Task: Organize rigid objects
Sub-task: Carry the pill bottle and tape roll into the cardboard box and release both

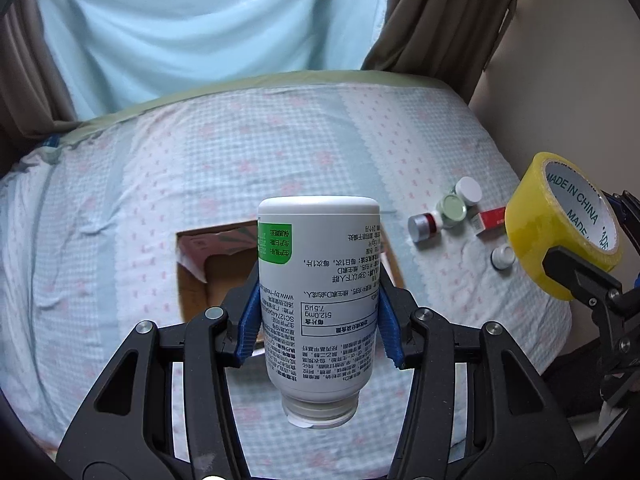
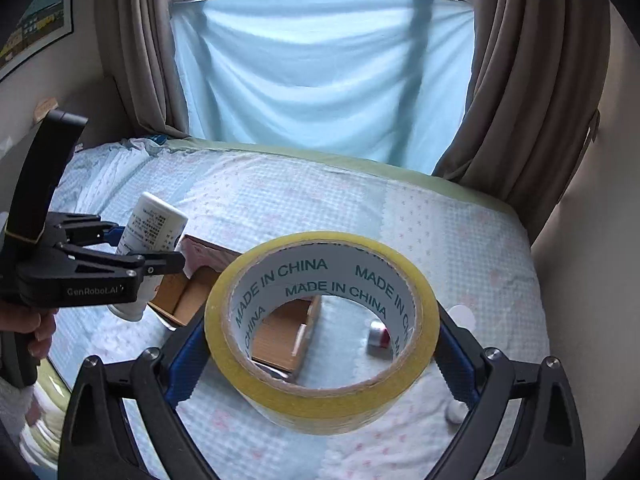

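My left gripper [image 1: 318,320] is shut on a white supplement bottle [image 1: 320,280] with a green label patch, held upside down in the air, its cap toward the camera. It hangs above an open cardboard box [image 1: 200,276] lying on the bed. My right gripper [image 2: 320,344] is shut on a roll of yellow tape [image 2: 320,392], its blue pads pressing both sides of the roll. In the right wrist view the left gripper [image 2: 160,252] and its white bottle [image 2: 154,224] hover over the cardboard box [image 2: 280,340] at the left. The tape roll [image 1: 560,224] shows at the right edge of the left wrist view.
Small jars and a box lie on the bedspread [image 1: 280,152] right of the cardboard box: a red jar with a silver lid [image 1: 424,226], a pale green-lidded jar [image 1: 452,208], a white-capped one [image 1: 468,190], a red and white carton [image 1: 490,220], a small white vial [image 1: 502,258]. Curtains and a wall border the bed.
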`<state>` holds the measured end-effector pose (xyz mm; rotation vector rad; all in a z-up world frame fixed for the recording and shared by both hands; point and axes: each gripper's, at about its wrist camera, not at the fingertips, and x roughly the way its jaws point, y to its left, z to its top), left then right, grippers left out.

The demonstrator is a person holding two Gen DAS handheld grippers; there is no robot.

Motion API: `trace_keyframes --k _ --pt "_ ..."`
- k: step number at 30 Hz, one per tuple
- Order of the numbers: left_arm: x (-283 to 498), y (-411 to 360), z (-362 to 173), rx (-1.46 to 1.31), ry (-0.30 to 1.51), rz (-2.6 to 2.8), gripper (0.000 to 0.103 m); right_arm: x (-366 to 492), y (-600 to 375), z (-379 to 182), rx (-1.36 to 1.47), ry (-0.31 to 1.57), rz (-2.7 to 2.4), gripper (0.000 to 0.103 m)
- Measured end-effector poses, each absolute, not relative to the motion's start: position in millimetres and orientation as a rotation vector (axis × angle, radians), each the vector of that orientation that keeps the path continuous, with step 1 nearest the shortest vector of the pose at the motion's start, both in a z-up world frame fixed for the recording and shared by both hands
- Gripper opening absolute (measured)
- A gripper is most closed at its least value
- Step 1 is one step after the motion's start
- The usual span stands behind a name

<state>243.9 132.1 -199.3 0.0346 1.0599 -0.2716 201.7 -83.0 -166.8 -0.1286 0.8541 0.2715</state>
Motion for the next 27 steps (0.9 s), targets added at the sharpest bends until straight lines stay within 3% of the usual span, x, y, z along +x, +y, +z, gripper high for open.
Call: trace_keyframes --k 11,27 --pt "302.1 216.7 -278.9 0.077 1.210 -0.284 0.046 254.2 14.0 -223.7 -0.001 1.012 0.243 0.096" --pt "384.4 189.6 -446.6 0.113 1.497 -0.306 0.046 330.7 50.0 -401.1 -0.136 1.260 0.302 0.096"
